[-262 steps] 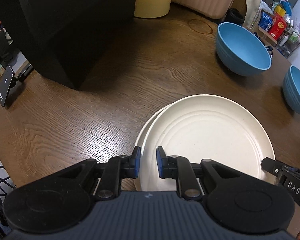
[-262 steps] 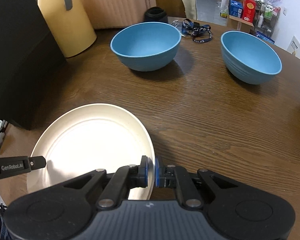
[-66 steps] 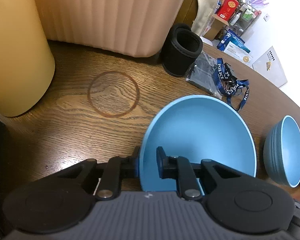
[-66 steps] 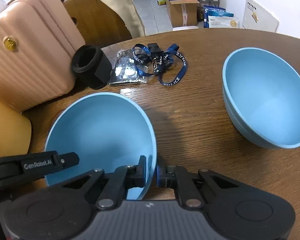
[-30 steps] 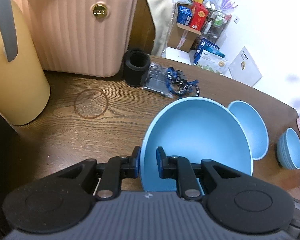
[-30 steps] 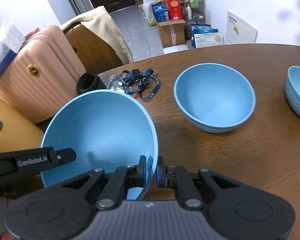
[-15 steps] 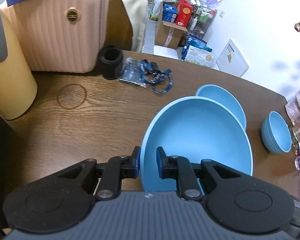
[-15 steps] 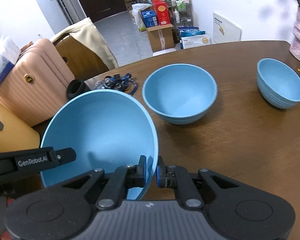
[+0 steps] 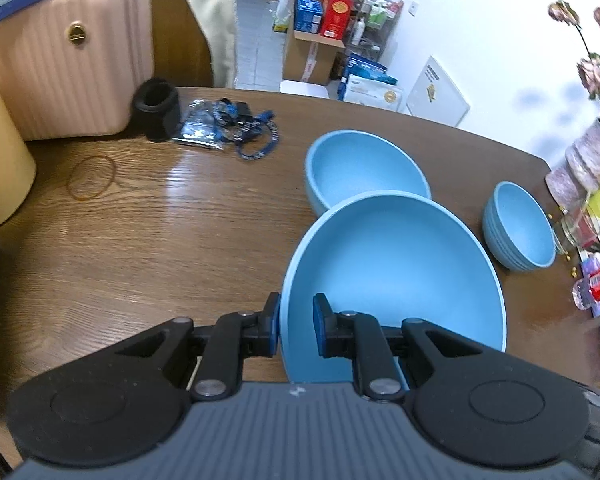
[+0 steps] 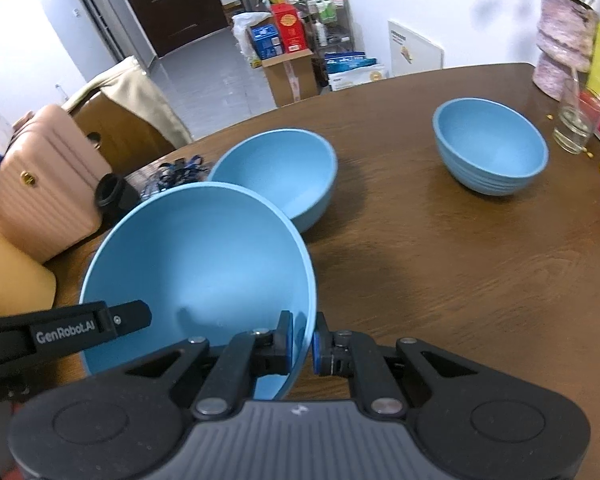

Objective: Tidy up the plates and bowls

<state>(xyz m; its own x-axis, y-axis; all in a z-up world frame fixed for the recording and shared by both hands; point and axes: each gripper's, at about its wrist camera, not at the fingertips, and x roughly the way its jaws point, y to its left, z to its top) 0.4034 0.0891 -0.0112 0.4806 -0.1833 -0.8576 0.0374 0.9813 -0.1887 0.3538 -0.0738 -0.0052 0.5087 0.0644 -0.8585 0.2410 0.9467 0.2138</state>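
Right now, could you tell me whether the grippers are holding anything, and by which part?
Both hold one large blue bowl by its rim: the left gripper pinches one edge, the right gripper the opposite edge.

Bare wooden table (image 10: 460,280) lies open between second bowl (image 10: 284,176) and ribbed bowl (image 10: 492,148).

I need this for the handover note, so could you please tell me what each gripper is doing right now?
Left gripper: shut on the large blue bowl, at its rim.
Right gripper: shut on the same bowl's opposite rim.
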